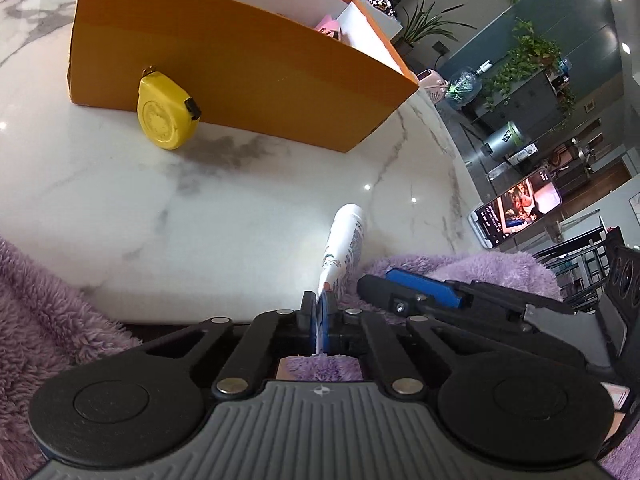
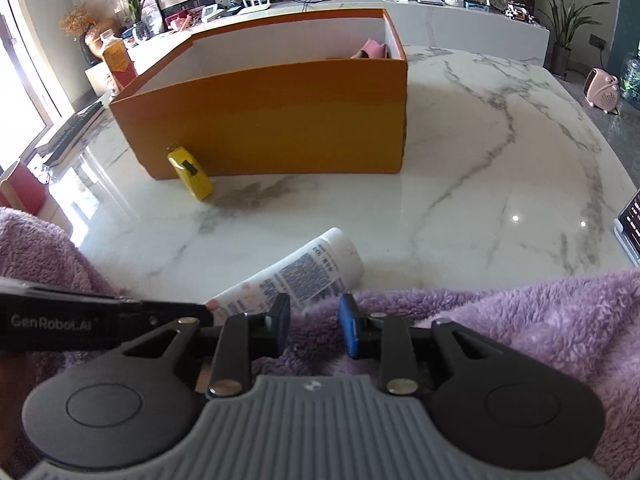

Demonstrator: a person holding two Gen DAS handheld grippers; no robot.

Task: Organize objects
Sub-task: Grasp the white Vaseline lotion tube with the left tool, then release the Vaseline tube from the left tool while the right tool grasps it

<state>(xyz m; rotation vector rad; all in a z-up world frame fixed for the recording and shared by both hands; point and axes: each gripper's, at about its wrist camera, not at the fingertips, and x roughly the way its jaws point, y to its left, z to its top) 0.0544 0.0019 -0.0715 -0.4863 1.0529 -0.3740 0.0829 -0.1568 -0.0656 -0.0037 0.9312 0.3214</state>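
Your left gripper (image 1: pixel 319 312) pinches the white printed plastic tube's (image 1: pixel 346 240) flat end; only the right view shows your right gripper (image 2: pixel 314 326) half-open, empty.

One orange box (image 2: pixel 280 120), one yellow tape measure (image 1: pixel 164 114), one white tube (image 2: pixel 304 268), one phone (image 1: pixel 516 210)

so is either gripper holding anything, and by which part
The left gripper is shut on the white tube, pinching its flat crimped tail end. The right gripper is open over the purple fleece, holding nothing.
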